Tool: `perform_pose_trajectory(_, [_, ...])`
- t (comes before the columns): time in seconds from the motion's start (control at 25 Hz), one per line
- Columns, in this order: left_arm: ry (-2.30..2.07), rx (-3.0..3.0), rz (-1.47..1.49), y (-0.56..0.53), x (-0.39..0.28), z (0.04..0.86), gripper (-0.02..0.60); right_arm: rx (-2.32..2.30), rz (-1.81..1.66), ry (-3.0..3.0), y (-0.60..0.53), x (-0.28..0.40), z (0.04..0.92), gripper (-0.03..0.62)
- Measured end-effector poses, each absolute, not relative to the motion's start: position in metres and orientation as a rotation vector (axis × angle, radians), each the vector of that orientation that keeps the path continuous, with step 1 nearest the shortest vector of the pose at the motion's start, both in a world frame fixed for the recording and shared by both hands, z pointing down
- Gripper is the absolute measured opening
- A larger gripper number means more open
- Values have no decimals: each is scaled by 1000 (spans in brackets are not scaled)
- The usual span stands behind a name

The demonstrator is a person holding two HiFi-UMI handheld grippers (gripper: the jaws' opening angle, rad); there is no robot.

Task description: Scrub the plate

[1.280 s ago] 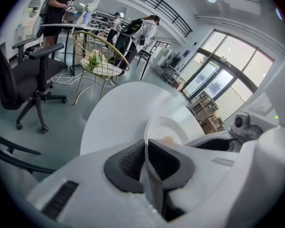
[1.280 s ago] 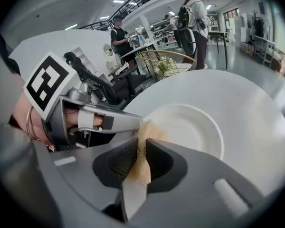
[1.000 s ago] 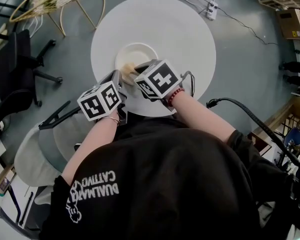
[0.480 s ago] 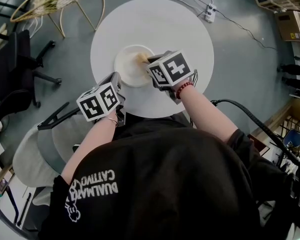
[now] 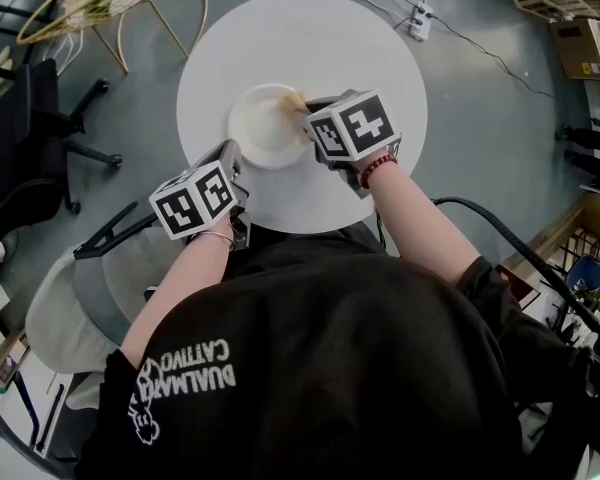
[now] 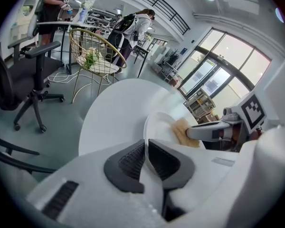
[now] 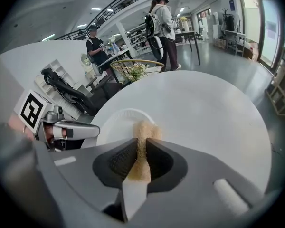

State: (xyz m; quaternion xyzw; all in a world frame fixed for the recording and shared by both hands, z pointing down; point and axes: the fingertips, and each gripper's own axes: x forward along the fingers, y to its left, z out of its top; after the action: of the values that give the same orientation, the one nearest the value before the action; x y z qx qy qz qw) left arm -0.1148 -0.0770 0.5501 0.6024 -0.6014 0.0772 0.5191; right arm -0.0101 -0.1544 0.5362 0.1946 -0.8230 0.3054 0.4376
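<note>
**Head view.** White round plate [image 5: 255, 128] lying near the middle of a round white surface [image 5: 330, 38]. Left hand-held gripper [image 5: 234, 158] at the plate's near rim. Right hand-held gripper [image 5: 306, 108] at the plate's right rim, with a tan sponge [image 5: 292, 99] reaching from it onto the plate. Jaw state unreadable from here, since the marker cubes cover most of each tool. Shown only in this view: a power strip [image 5: 420, 20] on the floor well beyond the plate.

**Left gripper view.** Dark ribbed pads [image 6: 128, 163] drawn narrow onto the plate's thin rim, one on each face, so clamped on the plate. Past the rim, the sponge resting on the plate under the tip of the right tool.

**Right gripper view.** Pads [image 7: 118, 161] pinched tight on the sponge, with its free end spread on the plate's inner face just inside the rim. Across the plate, one finger and the marker cube of the left tool, at the opposite rim.

**Surroundings.** Gold wire chair [image 6: 92, 51] on the floor beyond the plate, off the surface. Black office chair [image 6: 23, 65] well to the left of the plate. Standing people [image 7: 161, 18] far beyond the plate, shown only in the two gripper views.
</note>
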Motion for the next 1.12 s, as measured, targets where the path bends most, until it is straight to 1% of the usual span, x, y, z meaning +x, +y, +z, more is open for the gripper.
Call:
perform_pose_trajectory(0.16, [-1454, 1426, 177, -77, -114, 549, 26, 523, 765, -2049, -163, -3, 533, 63])
perform_pose_trajectory(0.36, [-1462, 1374, 88, -79, -115, 549, 21, 534, 784, -2089, -166, -4, 523, 61])
perform_pose_trajectory(0.52, [-1470, 1379, 91, -81, -114, 548, 21, 416, 767, -2171, -148, -25, 514, 61])
perform_pose_trajectory(0.84, [-1461, 1410, 101, -83, -108, 546, 20, 132, 785, -2124, -86, -54, 524, 61])
perform_pose_trajectory(1.12, [-1447, 1427, 116, -77, -109, 548, 20, 101, 769, -2090, -69, -58, 535, 61])
